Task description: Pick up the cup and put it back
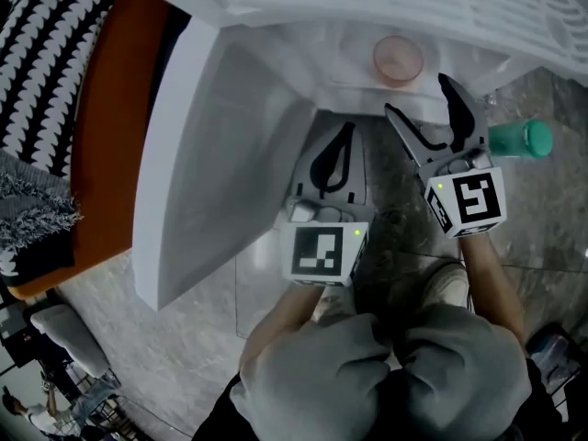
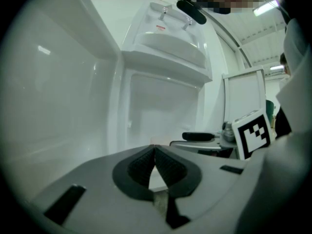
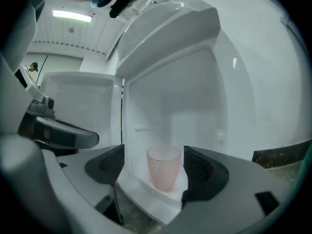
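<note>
A translucent pink cup (image 1: pixel 398 60) stands upright on the floor of a small white cabinet (image 1: pixel 303 72), near its front edge. My right gripper (image 1: pixel 419 96) is open just in front of the cabinet and aimed at the cup. In the right gripper view the cup (image 3: pixel 164 167) shows between the two spread pads, a short way beyond them and untouched. My left gripper (image 1: pixel 342 136) hangs lower, to the left of the right one. Its pads (image 2: pixel 146 167) meet at the tip with nothing between them. The cup is hidden in the left gripper view.
The cabinet's white door (image 1: pixel 184 154) is swung open to the left. A green-capped bottle (image 1: pixel 521 140) lies on the marble floor at the right. An orange seat (image 1: pixel 110 108) with a black-and-white striped cloth (image 1: pixel 46 53) stands at the far left.
</note>
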{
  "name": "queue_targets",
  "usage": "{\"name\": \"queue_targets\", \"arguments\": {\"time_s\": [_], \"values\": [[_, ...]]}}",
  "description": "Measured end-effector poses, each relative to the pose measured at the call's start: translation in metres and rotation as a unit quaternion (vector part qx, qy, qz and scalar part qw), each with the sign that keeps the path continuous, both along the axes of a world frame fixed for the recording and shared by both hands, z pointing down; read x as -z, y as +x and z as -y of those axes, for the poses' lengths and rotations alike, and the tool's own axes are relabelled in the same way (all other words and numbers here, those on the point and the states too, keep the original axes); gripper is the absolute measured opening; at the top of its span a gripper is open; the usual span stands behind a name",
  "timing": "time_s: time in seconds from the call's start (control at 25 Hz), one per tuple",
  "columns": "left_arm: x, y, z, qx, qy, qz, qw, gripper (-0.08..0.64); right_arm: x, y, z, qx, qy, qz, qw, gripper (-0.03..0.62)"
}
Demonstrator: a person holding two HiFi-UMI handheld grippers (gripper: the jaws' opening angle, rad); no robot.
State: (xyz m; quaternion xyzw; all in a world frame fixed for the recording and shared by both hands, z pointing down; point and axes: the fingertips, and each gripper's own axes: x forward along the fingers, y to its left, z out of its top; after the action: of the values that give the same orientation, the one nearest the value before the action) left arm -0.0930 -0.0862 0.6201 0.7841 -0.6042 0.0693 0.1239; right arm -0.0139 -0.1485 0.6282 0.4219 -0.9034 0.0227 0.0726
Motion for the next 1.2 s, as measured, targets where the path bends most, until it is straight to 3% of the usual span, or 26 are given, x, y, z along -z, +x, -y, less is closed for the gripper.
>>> {"name": "queue_targets", "arguments": {"time_s": [0.2, 0.32, 0.68, 1.2], "values": [[0.001, -0.003, 0.0, 0.007, 0.005, 0.011, 0.9999, 0.014, 0.022, 0.003, -0.018, 0.009, 0.007, 0.03, 0.999, 0.367], [0.003, -0.003, 0.0, 0.0, 0.016, 0.018, 0.9997, 0.014, 0.029, 0.009, -0.026, 0.0, 0.012, 0.039, 0.999, 0.23], [0.006, 0.006, -0.001, -0.007, 0.021, 0.0, 0.9998, 0.014, 0.034, 0.018, -0.045, -0.013, 0.007, 0.041, 0.999, 0.057], [0.007, 0.009, -0.009, -0.03, 0.021, 0.01, 0.9993, 0.014, 0.026, 0.007, -0.06, -0.011, -0.015, 0.045, 0.999, 0.012]]}}
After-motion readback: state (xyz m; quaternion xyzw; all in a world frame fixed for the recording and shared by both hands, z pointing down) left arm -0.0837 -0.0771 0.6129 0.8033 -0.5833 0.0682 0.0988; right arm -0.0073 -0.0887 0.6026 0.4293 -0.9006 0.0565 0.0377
